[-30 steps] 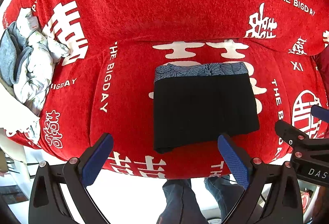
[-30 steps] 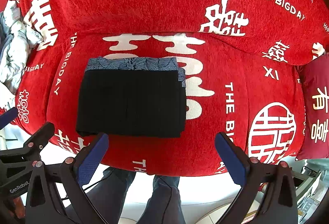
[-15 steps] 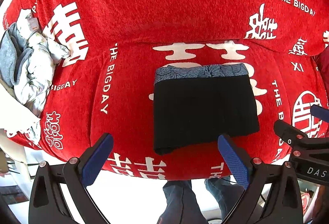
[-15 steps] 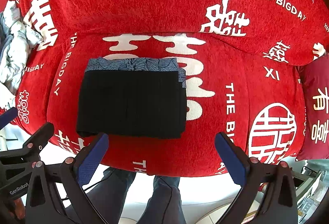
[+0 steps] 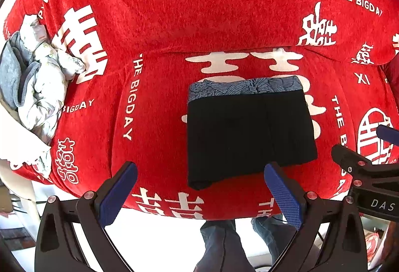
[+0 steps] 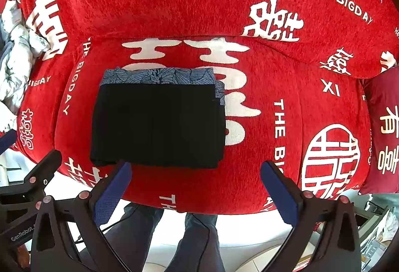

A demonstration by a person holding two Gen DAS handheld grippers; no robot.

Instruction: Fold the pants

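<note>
Black pants (image 5: 249,132) (image 6: 157,125) lie folded into a neat rectangle on the seat of a red sofa (image 5: 159,107) (image 6: 274,87). They rest on a folded blue patterned garment (image 5: 244,87) (image 6: 157,76), whose far edge shows behind them. My left gripper (image 5: 199,192) hangs open in front of the sofa's edge, near the pants' near edge, holding nothing. My right gripper (image 6: 195,187) is open too, just short of the pants' front edge, empty. Each gripper appears at the side of the other's view.
A crumpled white and grey pile of clothing (image 5: 32,82) (image 6: 15,67) lies at the sofa's left end. A dark red cushion (image 6: 381,127) stands at the right end. A person's legs (image 5: 224,244) (image 6: 159,237) in dark trousers stand on a pale floor below.
</note>
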